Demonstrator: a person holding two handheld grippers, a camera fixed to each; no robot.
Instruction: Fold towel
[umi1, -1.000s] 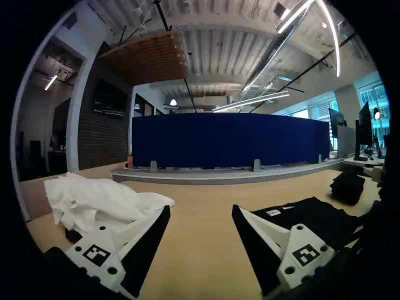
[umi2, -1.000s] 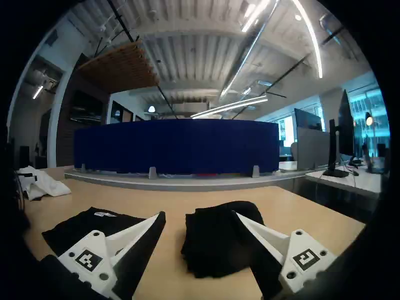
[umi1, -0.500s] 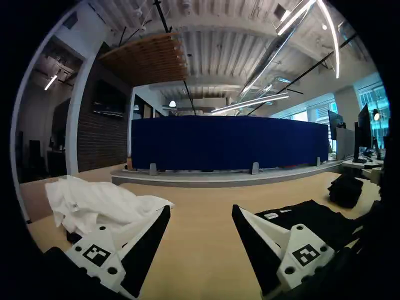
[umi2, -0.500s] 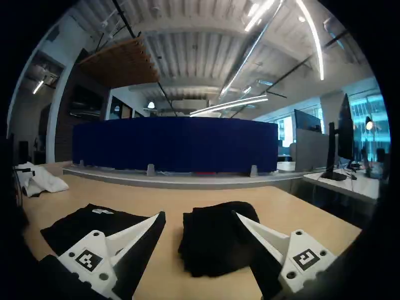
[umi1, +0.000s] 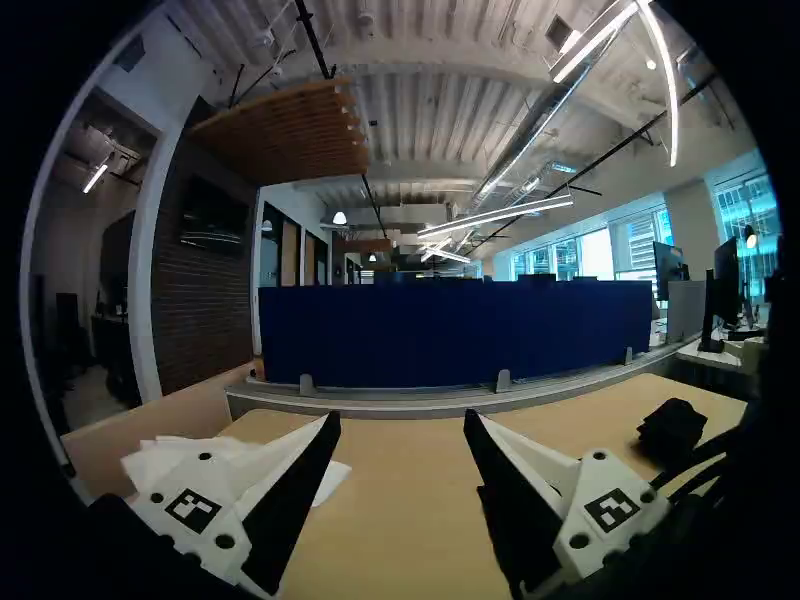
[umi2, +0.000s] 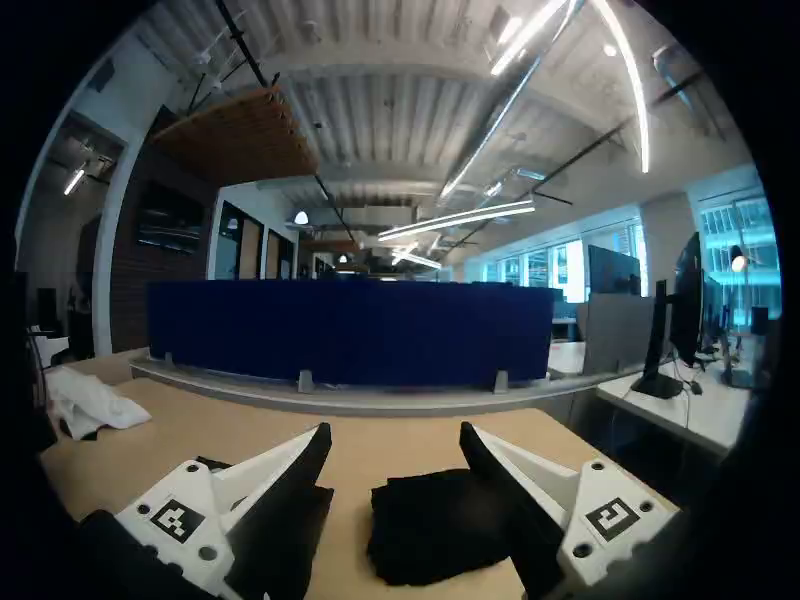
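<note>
Both grippers are held up over the wooden bench and look straight across the room at a blue wall. The left gripper has its two fingers spread wide with nothing between them. The right gripper is spread wide too and holds nothing. A crumpled white cloth lies on the bench, partly hidden behind one finger of the left gripper. A neat folded black stack lies on the bench below and in front of the right gripper, and nothing touches it. A bit of flat black cloth peeks out beside one finger there, but most of it is hidden. I think no fold has begun on a new piece, and the flat black cloth looks like the one to fold. To do it well, tip both grippers down so the cloth can be seen. Bring each one to a corner on the same edge. Pinch only the top layer. Lift both corners at the same height, lay that edge on the far edge, and line up the sides so it does not bunch.
</note>
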